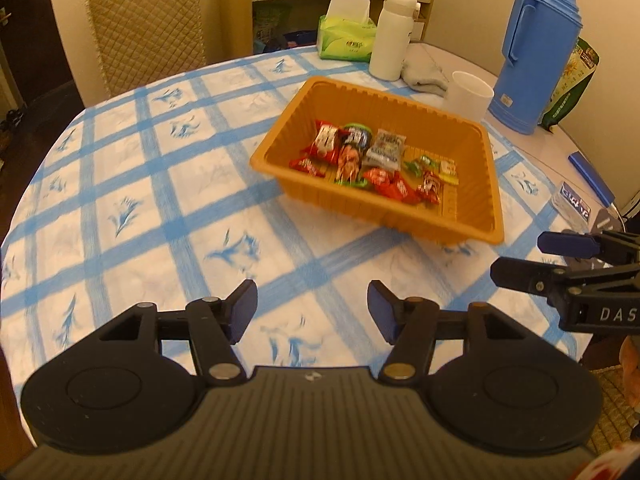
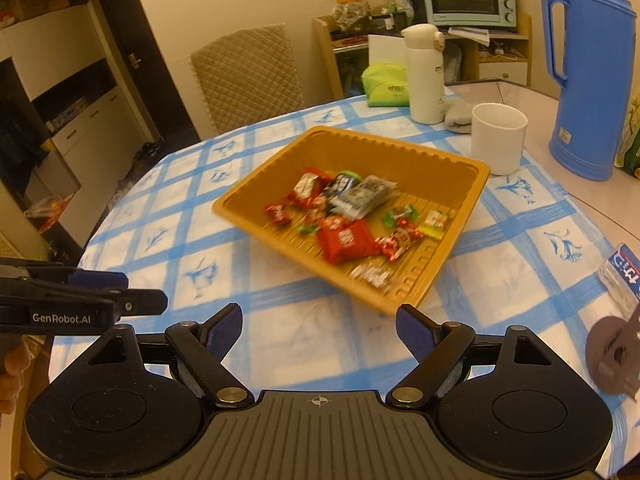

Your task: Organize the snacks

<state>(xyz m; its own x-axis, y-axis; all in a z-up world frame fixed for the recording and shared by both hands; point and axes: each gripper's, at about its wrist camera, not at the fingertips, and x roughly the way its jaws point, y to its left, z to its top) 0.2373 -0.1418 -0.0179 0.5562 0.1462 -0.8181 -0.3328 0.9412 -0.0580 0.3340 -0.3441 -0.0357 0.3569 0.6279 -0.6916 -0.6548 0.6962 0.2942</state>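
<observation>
An orange plastic tray [image 1: 472,216] stands on the blue-checked tablecloth and holds several wrapped snacks [image 1: 360,156], mostly red packets with a grey one and small green sweets. It shows in the right wrist view too [image 2: 468,208], with the snacks [image 2: 344,216] inside. My left gripper [image 1: 312,312] is open and empty above the cloth, short of the tray. My right gripper [image 2: 320,332] is open and empty just before the tray's near edge. Each gripper shows in the other's view, the right one [image 1: 560,264] at the right edge, the left one [image 2: 120,296] at the left edge.
Behind the tray stand a white cup [image 1: 468,94], a white bottle [image 1: 392,36], a green tissue pack [image 1: 346,40], a grey cloth [image 1: 424,74] and a blue thermos [image 1: 536,52]. A clear plastic bottle [image 2: 620,276] lies at the right. A quilted chair [image 1: 148,24] is beyond the table.
</observation>
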